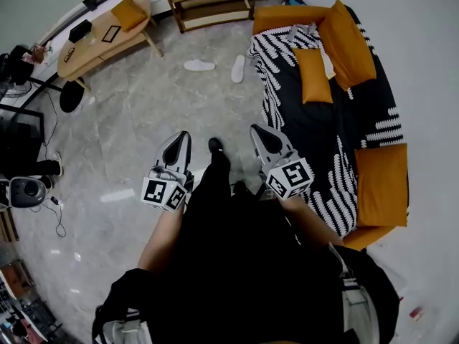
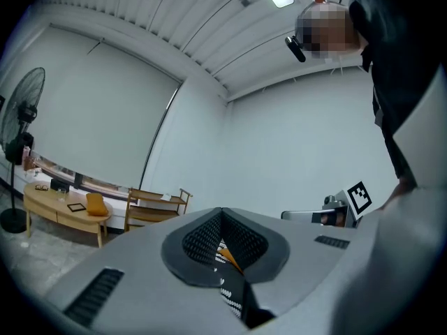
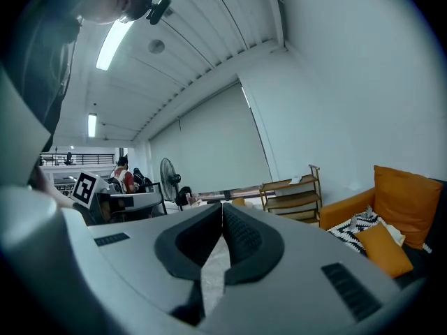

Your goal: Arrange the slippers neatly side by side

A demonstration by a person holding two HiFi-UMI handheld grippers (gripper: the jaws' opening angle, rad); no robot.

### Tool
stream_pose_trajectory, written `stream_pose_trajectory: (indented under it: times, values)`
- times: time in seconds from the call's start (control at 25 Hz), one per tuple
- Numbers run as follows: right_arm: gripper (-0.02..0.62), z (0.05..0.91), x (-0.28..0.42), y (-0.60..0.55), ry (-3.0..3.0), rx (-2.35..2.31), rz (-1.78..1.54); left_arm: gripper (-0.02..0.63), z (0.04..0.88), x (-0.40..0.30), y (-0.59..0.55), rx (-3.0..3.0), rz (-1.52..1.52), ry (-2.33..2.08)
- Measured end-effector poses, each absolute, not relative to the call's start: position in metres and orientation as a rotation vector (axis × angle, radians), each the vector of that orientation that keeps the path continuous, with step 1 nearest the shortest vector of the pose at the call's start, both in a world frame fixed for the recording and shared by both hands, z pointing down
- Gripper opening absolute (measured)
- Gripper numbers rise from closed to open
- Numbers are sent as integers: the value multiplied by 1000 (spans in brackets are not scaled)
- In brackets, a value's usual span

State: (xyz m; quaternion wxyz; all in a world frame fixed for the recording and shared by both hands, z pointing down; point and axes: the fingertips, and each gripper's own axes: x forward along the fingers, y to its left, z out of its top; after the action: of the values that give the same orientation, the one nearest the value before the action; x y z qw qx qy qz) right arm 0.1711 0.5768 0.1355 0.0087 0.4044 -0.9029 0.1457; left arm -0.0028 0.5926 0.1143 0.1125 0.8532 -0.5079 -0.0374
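1 white flat slipper (image 1: 199, 65) lies crosswise on the grey floor (image 1: 136, 120), well ahead of the left gripper (image 1: 183, 136); the other white slipper (image 1: 238, 69) lies lengthwise, ahead of the right gripper (image 1: 258, 130). Each gripper's jaws are together, empty.

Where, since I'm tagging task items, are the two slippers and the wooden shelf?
Slipper lying crosswise (image 1: 199, 65), head view, middle of its top.
Slipper lying lengthwise (image 1: 238, 69), head view, middle of its top.
Wooden shelf (image 1: 211, 9), head view, one of its boards.
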Motion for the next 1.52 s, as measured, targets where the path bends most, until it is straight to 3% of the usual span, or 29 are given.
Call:
stream_pose_trajectory:
  times: [0.68,1.08,1.52]
  values:
    - [32,109,110,337,-2771,1199,369,15,103,-84,333,2501,-286,-1528]
    - [32,128,122,229,-2748,1271,414,15,114,-63,214,2591,-205,-1475]
    - [32,149,127,47,-2883,1041,479,15,138,-56,67,2378,-106,-1674]
